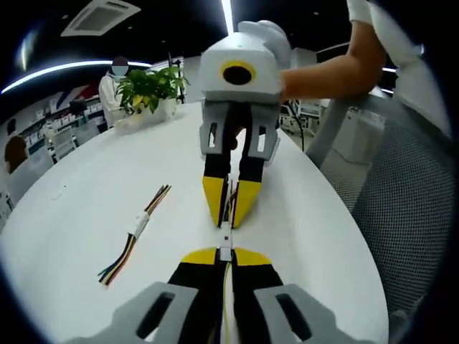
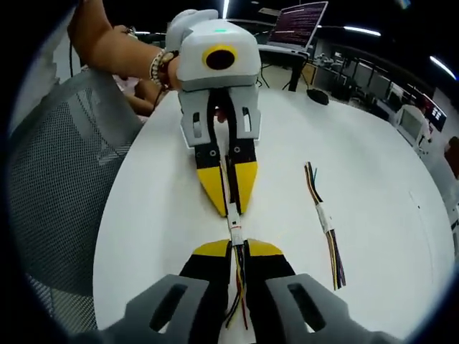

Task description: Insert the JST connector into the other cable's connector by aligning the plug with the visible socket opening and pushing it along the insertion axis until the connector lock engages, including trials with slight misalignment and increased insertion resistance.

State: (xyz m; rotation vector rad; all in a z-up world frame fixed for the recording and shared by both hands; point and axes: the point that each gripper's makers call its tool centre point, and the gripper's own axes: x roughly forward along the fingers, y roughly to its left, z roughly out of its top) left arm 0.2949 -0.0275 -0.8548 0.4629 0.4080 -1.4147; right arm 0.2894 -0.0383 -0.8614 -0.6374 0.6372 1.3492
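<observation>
Tiny, light JST connector pair (image 1: 225, 240), thin limp wires: best pinched on the rigid housings, not the leads; plastic latch likely fragile under skewed push. Left claw (image 1: 225, 256) clamped on its wired half, low over white tabletop (image 1: 86, 215). Right claw (image 2: 234, 249) pinching the mating half, nose-to-nose, coaxial. Spare joined cable (image 2: 326, 222) lying aside.

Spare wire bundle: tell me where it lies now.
The spare wire bundle lies loose on the white table, left of the two grippers in the left gripper view and right of them in the right gripper view.
</observation>
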